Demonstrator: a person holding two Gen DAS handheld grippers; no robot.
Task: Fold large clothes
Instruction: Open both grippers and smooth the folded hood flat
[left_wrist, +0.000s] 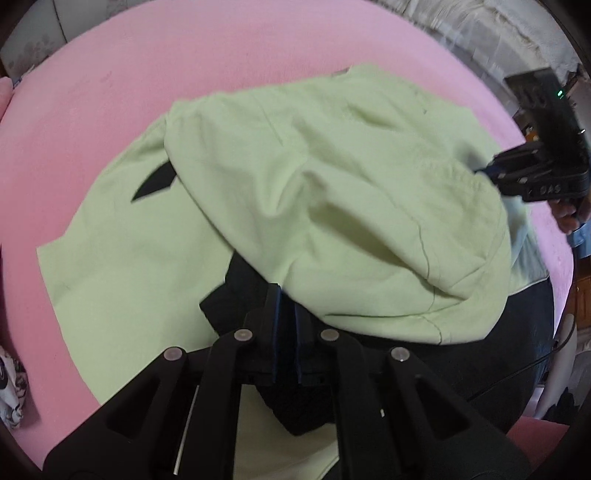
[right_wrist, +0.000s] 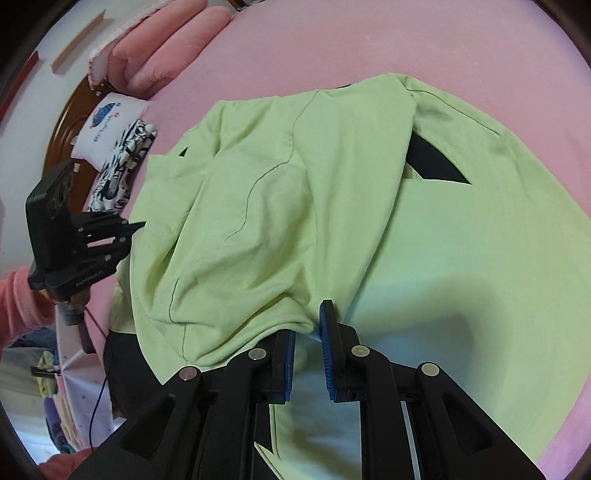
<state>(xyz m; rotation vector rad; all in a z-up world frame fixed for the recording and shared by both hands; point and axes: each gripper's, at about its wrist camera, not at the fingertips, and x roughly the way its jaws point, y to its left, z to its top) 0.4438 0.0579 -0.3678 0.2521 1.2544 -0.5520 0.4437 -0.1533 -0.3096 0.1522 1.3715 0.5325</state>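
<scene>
A light green garment (left_wrist: 332, 206) lies spread on a pink bed (left_wrist: 110, 92), one part folded over the rest, with black patches showing at the folds.

The left tongs (left_wrist: 286, 302) point down at the near edge of the folded layer. Their blue pads sit almost together and the hem runs right up against their tips; whether cloth is pinched between them I cannot tell.

The right tongs (right_wrist: 308, 325) stand only slightly parted, and a gathered bunch of the folded green hem sits pinched between the blue pads.

From the left camera the right tongs' body shows at the garment's far right edge, with pale letters on its side too blurred to read. From the right camera the left tongs' body carries a line of small print, also unreadable.

Beyond the left tongs lie a white pillow (right_wrist: 110, 125) with a blue logo and illegible writing, and a black-and-white patterned cloth (right_wrist: 125, 162).
</scene>
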